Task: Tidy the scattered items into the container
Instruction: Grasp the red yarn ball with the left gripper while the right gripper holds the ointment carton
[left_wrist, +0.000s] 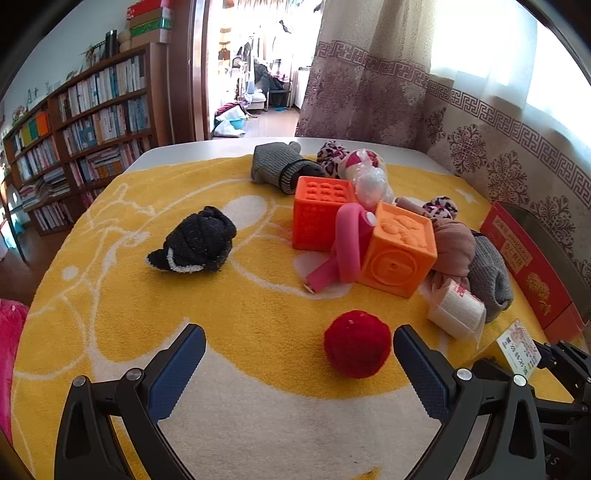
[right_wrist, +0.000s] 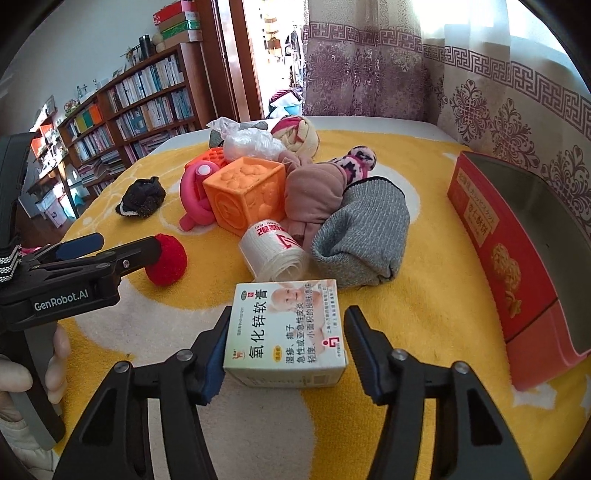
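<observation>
My left gripper (left_wrist: 299, 341) is open, its fingers on either side of a red yarn ball (left_wrist: 357, 344) that lies on the yellow blanket (left_wrist: 229, 317). It also shows in the right wrist view (right_wrist: 110, 245) beside the ball (right_wrist: 168, 260). My right gripper (right_wrist: 286, 338) is open around a white medicine box (right_wrist: 286, 332); the left pad touches it, the right pad stands slightly off. The box also shows at the right of the left wrist view (left_wrist: 519, 347). The red container (right_wrist: 517, 266) stands open at the right.
A pile lies mid-blanket: two orange cubes (left_wrist: 397, 247), a pink bent tube (left_wrist: 345, 247), a white bandage roll (right_wrist: 273, 251), grey (right_wrist: 360, 236) and pink (right_wrist: 317, 192) cloths, a plastic bag (right_wrist: 247, 142). A black sock bundle (left_wrist: 197, 242) lies left. Curtains hang behind.
</observation>
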